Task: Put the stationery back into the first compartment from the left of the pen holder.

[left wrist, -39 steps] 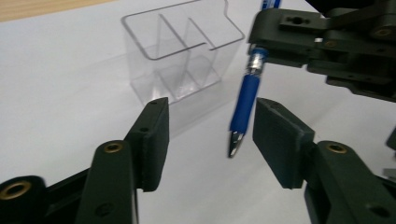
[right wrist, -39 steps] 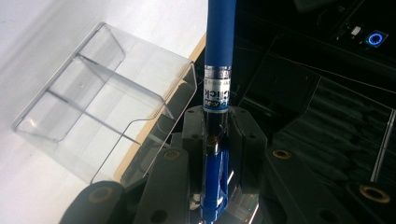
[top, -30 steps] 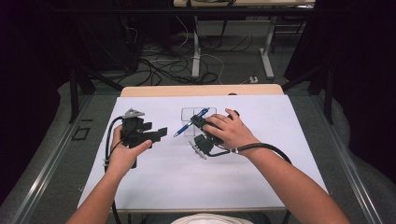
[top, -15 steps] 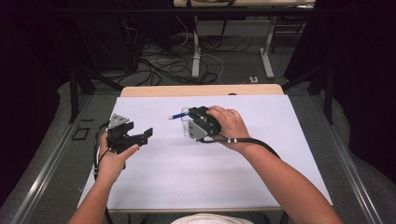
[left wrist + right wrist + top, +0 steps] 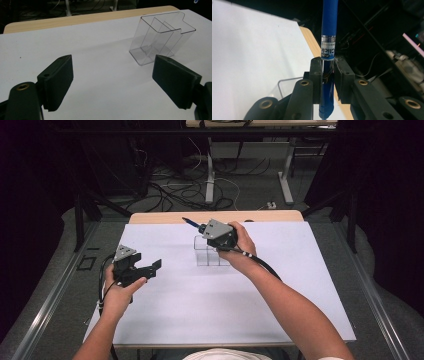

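Right claw (image 5: 202, 227): clenched on a blue pen (image 5: 329, 27), jaws pressing its barrel on both sides; the pen sits above the clear holder (image 5: 207, 256), tip pointing toward the desk's far edge. Left claw (image 5: 150, 269): released, jaws having just been opening, wide apart, nothing between them, at the left of the desk (image 5: 200, 320). The holder stands upright mid-desk; its compartments are empty.

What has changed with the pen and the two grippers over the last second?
The right gripper, shut on the blue click pen, lifted it off the white sheet and carried it above the clear plastic divided holder. The left gripper drew back toward the table's left edge, its fingers just opening with nothing between them. The holder stayed put.
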Demonstrator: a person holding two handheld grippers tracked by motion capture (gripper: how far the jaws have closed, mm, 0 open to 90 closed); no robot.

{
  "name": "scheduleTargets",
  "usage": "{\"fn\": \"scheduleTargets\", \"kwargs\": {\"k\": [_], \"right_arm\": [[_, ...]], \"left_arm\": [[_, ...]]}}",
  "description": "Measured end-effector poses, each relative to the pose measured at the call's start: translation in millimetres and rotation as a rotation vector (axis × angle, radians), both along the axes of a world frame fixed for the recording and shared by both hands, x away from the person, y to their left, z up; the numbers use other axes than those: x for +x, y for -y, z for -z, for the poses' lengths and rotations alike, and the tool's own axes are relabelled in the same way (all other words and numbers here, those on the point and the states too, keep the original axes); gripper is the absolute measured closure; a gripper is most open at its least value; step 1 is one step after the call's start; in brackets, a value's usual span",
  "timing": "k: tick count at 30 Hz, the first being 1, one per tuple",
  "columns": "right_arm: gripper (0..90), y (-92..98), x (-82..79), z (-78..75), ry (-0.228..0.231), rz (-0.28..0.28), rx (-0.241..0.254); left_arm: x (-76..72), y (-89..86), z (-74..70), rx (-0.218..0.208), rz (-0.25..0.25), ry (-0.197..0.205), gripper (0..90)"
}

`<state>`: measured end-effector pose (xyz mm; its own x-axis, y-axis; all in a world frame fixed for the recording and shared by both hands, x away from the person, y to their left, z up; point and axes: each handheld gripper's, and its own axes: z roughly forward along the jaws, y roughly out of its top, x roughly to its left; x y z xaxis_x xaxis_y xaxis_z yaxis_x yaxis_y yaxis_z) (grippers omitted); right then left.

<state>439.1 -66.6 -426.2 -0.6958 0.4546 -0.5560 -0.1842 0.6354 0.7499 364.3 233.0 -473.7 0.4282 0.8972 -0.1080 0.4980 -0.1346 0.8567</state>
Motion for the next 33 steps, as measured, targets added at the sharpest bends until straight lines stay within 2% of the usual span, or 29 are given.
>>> {"fn": "scheduleTargets", "kwargs": {"k": [4,5,6,7,8,12,14,15,17,20,25,33], "right_arm": [[78.1,2.7,7.6,2.1,-0.085,0.034,0.109],[78.1,2.7,7.6,2.1,-0.085,0.034,0.109],[78.1,4.3,11.4,3.0,-0.125,0.053,0.160],[78.1,4.3,11.4,3.0,-0.125,0.053,0.160],[78.1,5.5,15.3,4.1,-0.158,0.071,0.209],[78.1,6.5,21.7,7.5,-0.219,0.101,0.306],[78.1,5.9,24.4,10.2,-0.241,0.107,0.340],[78.1,5.9,24.4,10.2,-0.241,0.107,0.340],[78.1,3.7,27.4,15.2,-0.289,0.117,0.391],[78.1,0.8,29.6,19.3,-0.321,0.128,0.425],[78.0,-4.4,31.3,24.9,-0.347,0.148,0.466],[78.0,-10.1,31.6,34.2,-0.385,0.182,0.482]], "left_arm": [[0.1,-0.5,2.3,-0.012,-0.002,-0.002,16.5],[0.1,-0.8,2.7,-0.008,-0.003,0.001,16.5],[-0.1,-0.8,3.8,-0.020,-0.007,0.001,15.8],[-0.1,-0.8,3.8,-0.020,-0.007,0.001,15.4],[-0.3,-0.7,4.5,-0.024,-0.010,0.000,15.1],[-0.1,-0.1,8.7,-0.032,-0.018,0.003,11.3],[-0.1,0.7,10.0,-0.036,-0.021,0.007,9.2],[-0.1,0.7,10.0,-0.036,-0.021,0.007,8.6],[-0.5,1.9,11.9,-0.035,-0.022,0.016,6.2],[-0.9,3.7,13.0,-0.024,-0.032,0.036,3.3],[-0.9,4.5,14.1,-0.031,-0.032,0.037,0.2],[-1.5,3.5,17.5,-0.048,-0.040,0.036,0.1]]}}
